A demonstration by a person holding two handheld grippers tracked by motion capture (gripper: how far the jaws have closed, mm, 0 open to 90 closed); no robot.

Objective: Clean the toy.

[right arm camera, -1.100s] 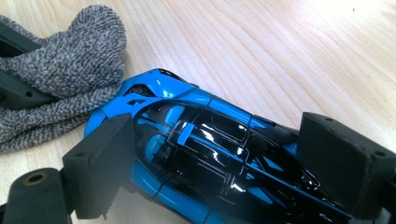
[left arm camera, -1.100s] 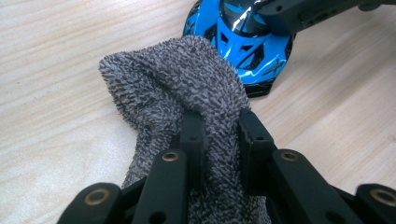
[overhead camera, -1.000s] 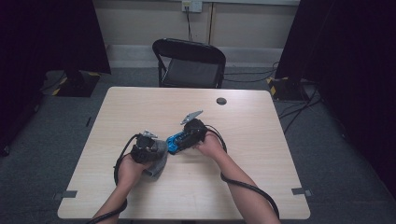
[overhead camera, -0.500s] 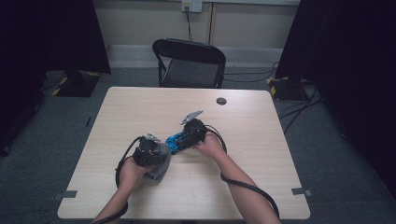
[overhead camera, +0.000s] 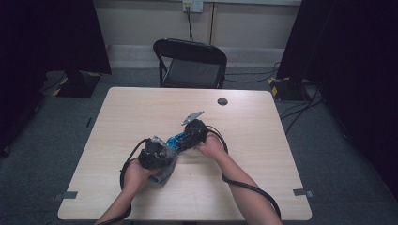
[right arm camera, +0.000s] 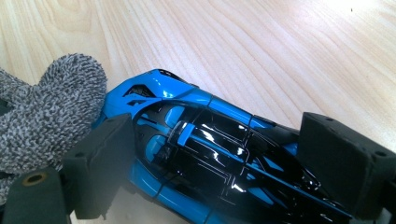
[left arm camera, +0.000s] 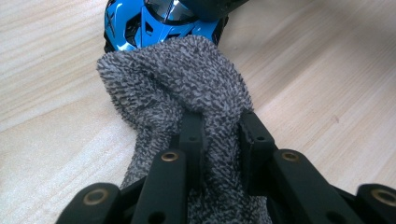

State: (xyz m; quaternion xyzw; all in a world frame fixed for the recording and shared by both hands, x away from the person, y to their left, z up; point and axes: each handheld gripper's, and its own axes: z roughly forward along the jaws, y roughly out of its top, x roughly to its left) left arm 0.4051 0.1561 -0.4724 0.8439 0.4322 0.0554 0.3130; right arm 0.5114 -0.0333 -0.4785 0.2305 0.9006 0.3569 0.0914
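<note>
Grey knit cloth (left arm camera: 187,98), clamped in left fingers (left arm camera: 219,140), has edged up against the blue car (right arm camera: 196,154) clamped between right fingers (right arm camera: 224,168); wiping looks imminent.

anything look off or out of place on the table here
Nothing looks spilled or damaged. The one odd pairing: a grey knitted sock, bunched up and pinched in the left claw, is pressed against the nose of a blue and black toy car that sits between the right claw's pads on the table.
</note>
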